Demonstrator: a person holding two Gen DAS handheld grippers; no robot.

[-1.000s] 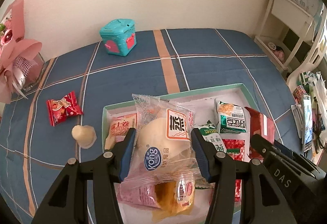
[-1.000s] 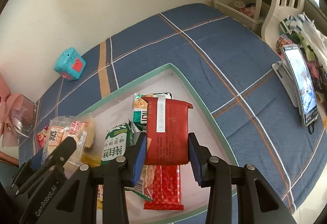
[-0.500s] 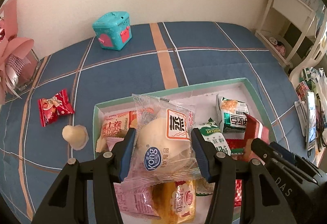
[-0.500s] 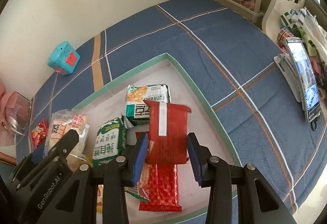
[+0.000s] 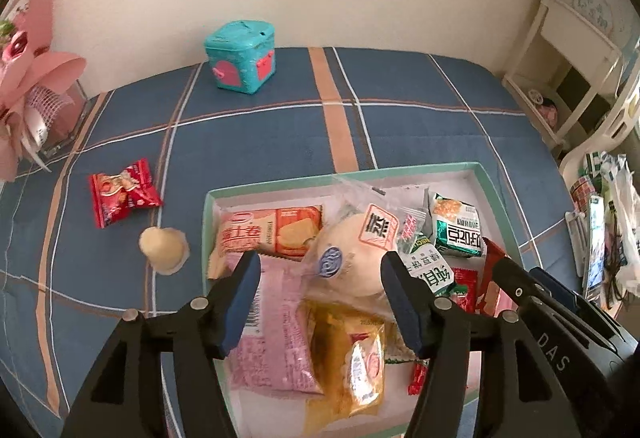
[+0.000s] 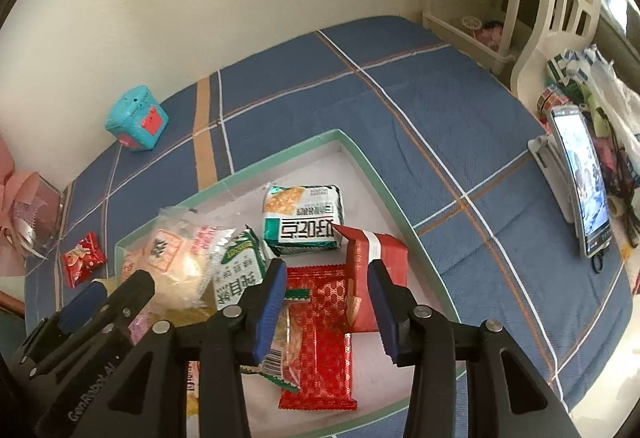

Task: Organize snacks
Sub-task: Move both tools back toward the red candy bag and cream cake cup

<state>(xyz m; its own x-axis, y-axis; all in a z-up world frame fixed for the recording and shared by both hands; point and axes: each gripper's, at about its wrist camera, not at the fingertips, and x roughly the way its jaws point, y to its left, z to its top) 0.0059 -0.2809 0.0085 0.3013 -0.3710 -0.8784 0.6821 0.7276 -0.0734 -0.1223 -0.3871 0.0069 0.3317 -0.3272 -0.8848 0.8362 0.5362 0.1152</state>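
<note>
Both grippers hang over the near part of the shallow white tray with a mint-green rim (image 5: 276,183). The left gripper (image 5: 320,296) has its jaws wide apart and holds nothing; the clear-wrapped steamed bun (image 5: 352,258) lies in the tray just beyond them. The right gripper (image 6: 327,300) is also spread and empty, a dark red packet (image 6: 378,258) beside its right finger. To the far left, outside the tray on the blue checked cloth (image 5: 260,142), wait a small red candy packet (image 5: 124,192) and a pale jelly cup (image 5: 164,248), nearer the left gripper.

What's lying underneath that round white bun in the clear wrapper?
The bun rests on a pink packet and a yellow packet in the tray. Anything beneath its middle is covered.
</note>
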